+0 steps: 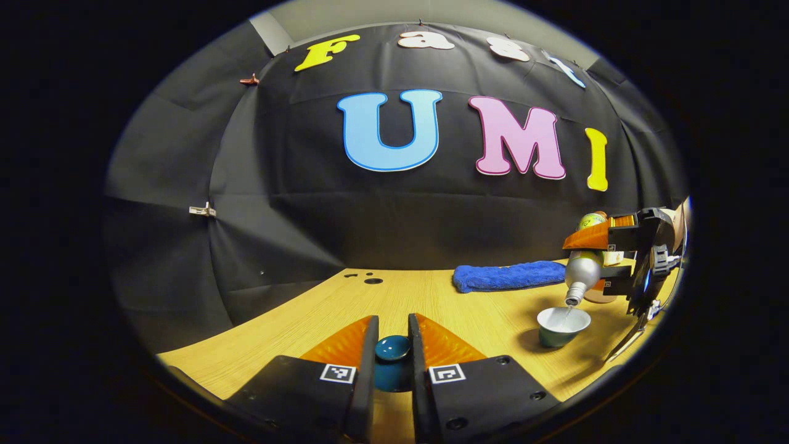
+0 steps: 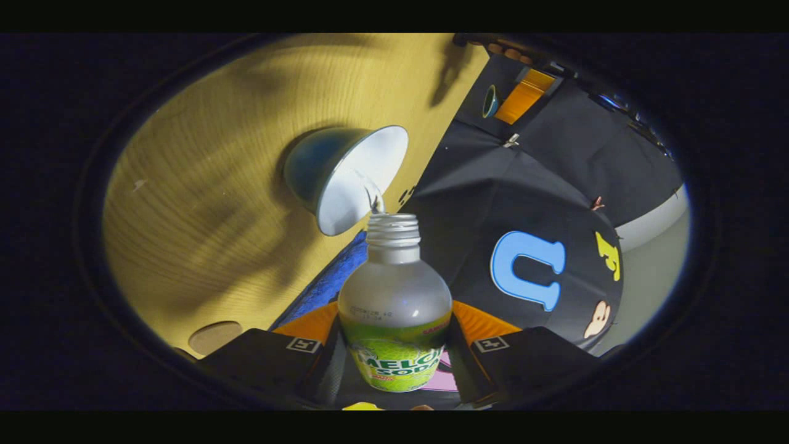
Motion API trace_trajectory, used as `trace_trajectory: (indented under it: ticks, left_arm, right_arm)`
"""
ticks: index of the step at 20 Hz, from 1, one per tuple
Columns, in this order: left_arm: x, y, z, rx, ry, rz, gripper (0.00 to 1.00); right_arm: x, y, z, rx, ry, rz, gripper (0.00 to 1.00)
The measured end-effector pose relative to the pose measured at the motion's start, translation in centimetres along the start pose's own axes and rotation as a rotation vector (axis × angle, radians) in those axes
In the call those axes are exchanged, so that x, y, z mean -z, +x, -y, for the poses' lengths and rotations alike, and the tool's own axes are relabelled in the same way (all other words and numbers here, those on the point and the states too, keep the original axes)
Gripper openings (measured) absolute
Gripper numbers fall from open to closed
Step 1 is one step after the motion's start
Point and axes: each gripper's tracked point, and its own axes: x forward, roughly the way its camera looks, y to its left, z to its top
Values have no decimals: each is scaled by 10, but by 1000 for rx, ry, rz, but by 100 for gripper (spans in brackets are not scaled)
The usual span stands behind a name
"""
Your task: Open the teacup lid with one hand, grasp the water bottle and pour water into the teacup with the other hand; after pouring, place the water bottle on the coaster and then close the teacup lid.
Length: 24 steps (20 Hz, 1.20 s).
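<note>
My left gripper [image 1: 392,319] is shut on the teal teacup lid [image 1: 392,349], held low over the near table edge. To the right stands the uncovered teacup [image 1: 562,325], teal outside and white inside. My right gripper [image 1: 596,262] is shut on the water bottle [image 1: 582,271], which is tilted mouth-down over the cup. In the right gripper view the bottle [image 2: 394,302], green-labelled and capless, sits between that gripper's [image 2: 394,306] fingers. A thin stream runs from its mouth into the teacup [image 2: 345,176]. The left gripper [image 2: 515,98] with the lid [image 2: 490,100] shows farther off.
A blue towel [image 1: 502,275] lies at the back of the wooden table [image 1: 431,296], just left of the bottle. The round coaster [image 2: 214,336] lies on the table near the right gripper. Small holes [image 1: 373,280] mark the tabletop at the back left.
</note>
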Motion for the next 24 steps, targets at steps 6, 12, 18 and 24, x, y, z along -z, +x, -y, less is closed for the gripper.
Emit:
trace_trajectory:
  ticks: [6, 12, 18, 24]
  left_arm:
    - [0, 0, 0, 1, 0, 0, 29]
    - [0, 1, 1, 4, 0, 1, 29]
    - [0, 1, 1, 5, 0, 0, 29]
    - [0, 1, 1, 8, 0, 1, 29]
  right_arm:
    - [-2, 1, 4, 7, -43, 13, 74]
    - [4, 1, 19, 37, -63, 11, 74]
    - [4, -1, 34, 61, -126, 22, 74]
    - [0, -2, 37, 62, -169, 39, 74]
